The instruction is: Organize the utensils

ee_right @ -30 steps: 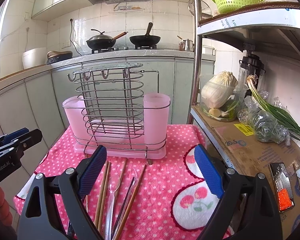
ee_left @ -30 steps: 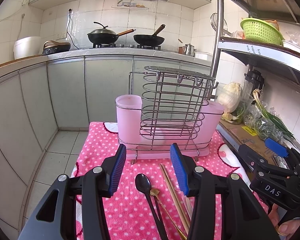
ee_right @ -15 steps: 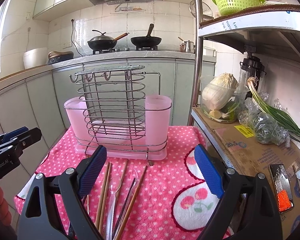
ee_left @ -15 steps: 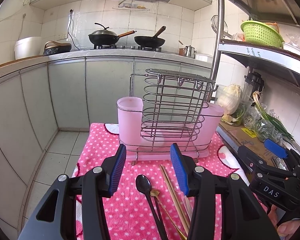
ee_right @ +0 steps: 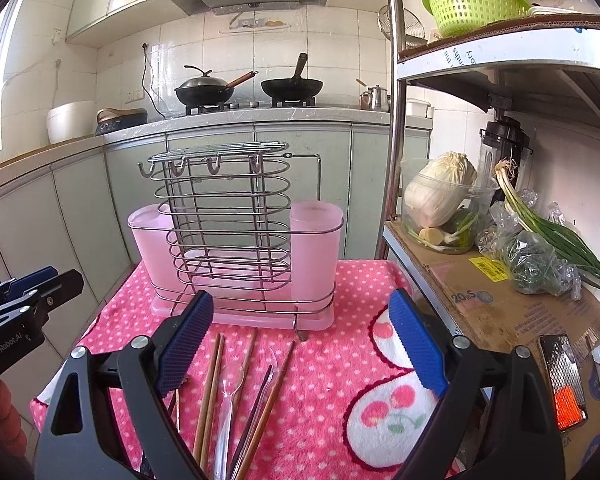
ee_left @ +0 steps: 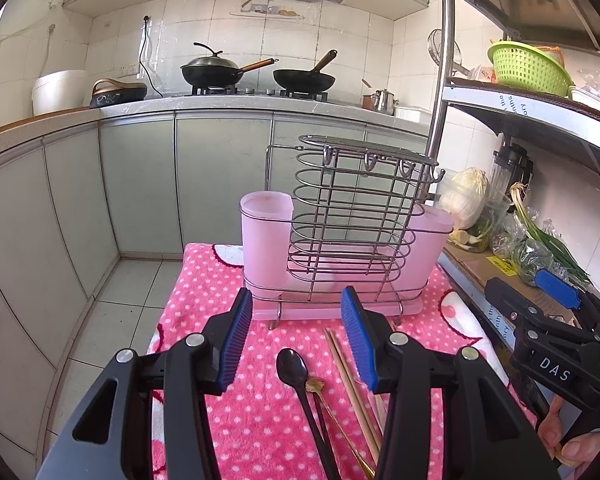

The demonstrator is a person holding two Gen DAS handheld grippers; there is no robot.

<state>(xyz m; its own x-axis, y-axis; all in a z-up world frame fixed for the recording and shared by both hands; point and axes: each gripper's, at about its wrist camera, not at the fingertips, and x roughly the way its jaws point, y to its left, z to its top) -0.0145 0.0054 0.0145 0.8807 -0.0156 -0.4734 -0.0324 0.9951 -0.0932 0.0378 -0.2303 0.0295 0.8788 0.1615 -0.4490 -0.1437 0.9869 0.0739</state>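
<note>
1 black spoon [ee_left: 292, 364], 1 clear spoon [ee_right: 231, 376], several chopsticks [ee_right: 210, 380] lay on pink towel [ee_right: 332, 360] before rack [ee_right: 236, 240]. Left tongs [ee_left: 296, 340], right tongs [ee_right: 300, 340] wide apart, empty. Nothing shifted since earlier.

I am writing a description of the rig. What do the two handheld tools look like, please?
Both are black plastic. The left tool and the right tool each have two fingers with ribbed blue pads and silver rivets. White lettering reads "GenRobot.AI" on the left one, "DAS" on the right. No cables or sleeves show.
</note>
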